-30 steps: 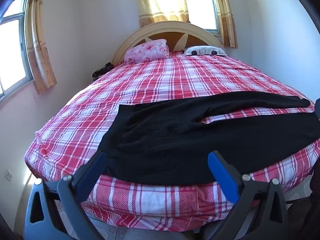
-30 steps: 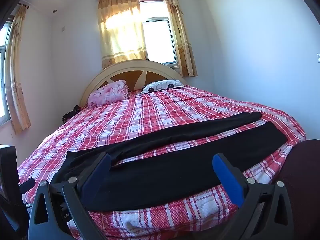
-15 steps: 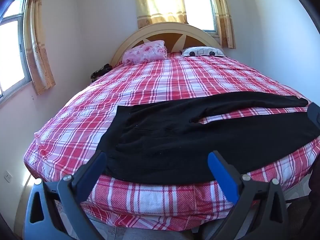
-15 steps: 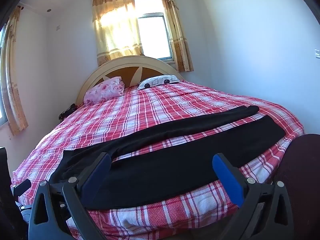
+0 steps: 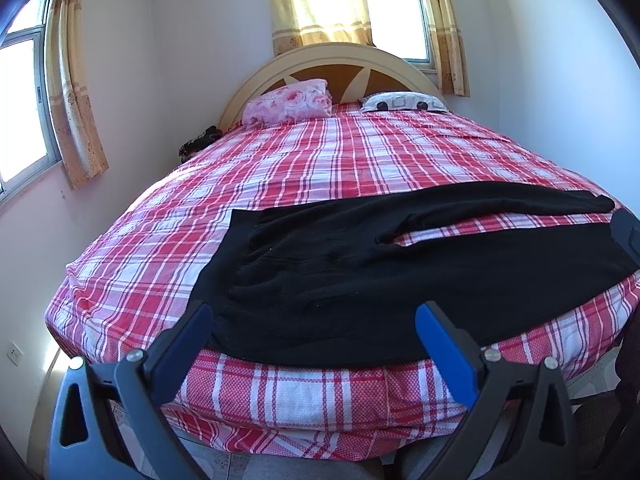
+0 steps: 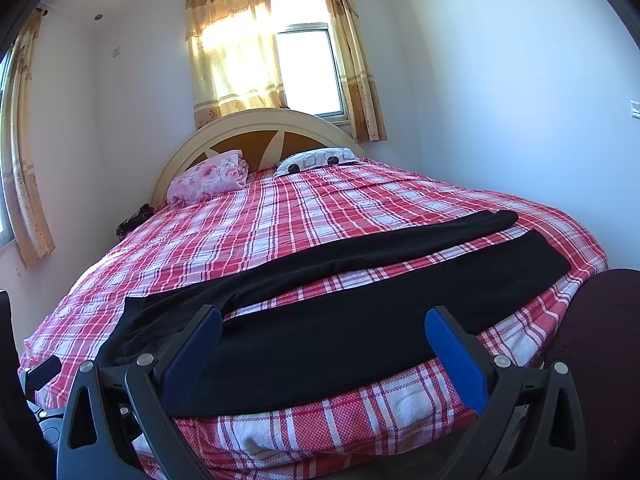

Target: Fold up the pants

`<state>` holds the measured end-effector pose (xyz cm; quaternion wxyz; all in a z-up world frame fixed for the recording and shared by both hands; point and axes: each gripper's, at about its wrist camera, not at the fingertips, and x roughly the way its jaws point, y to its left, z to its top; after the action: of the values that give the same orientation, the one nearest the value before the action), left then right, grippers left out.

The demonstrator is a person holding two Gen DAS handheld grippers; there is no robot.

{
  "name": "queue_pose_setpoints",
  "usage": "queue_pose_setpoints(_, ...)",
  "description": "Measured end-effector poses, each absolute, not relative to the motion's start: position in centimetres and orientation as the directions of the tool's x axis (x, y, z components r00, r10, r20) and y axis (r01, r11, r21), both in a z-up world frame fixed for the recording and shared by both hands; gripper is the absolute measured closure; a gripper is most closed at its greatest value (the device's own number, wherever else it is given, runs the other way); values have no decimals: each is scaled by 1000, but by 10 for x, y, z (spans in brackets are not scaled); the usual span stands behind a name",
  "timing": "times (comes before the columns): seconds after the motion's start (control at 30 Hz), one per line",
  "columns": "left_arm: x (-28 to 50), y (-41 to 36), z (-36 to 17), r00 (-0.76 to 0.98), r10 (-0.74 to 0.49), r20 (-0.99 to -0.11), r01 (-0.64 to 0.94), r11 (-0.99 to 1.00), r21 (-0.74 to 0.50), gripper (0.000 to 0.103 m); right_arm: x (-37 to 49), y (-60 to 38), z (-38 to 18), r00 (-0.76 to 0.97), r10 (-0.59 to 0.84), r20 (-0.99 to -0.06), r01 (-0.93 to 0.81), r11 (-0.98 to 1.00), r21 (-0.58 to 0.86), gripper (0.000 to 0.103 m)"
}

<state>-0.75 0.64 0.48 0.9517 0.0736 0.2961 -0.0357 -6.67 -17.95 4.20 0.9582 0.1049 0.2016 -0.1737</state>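
Black pants (image 5: 360, 276) lie flat across the near end of the bed (image 5: 340, 160), waist to the left, both legs stretching right with a gap of bedsheet between them. In the right wrist view the same pants (image 6: 360, 332) run from lower left to upper right. My left gripper (image 5: 314, 312) hovers open before the bed's front edge, in front of the waist and seat. My right gripper (image 6: 324, 318) is open too, in front of the near leg. Neither touches the cloth. A part of the right gripper (image 5: 628, 236) shows at the left view's right edge.
The red-and-white plaid bed has a pink pillow (image 5: 288, 102) and a patterned pillow (image 5: 404, 102) at the headboard (image 6: 256, 136). Curtained windows (image 6: 308, 72) stand behind and on the left wall. A dark rounded object (image 6: 604, 360) sits at the lower right. The left gripper's body (image 6: 44, 372) shows at lower left.
Both views have shifted a little: the bed and pants sit slightly lower in the right wrist view. The pants have not moved and both grippers stay open.
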Motion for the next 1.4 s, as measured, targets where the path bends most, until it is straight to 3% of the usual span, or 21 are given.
queue_pose_setpoints(1.4, -1, 1, -5, 798, -42, -601, 134, 985, 108, 0, -63, -187, 35, 847, -285, -448, 382, 913, 142, 1)
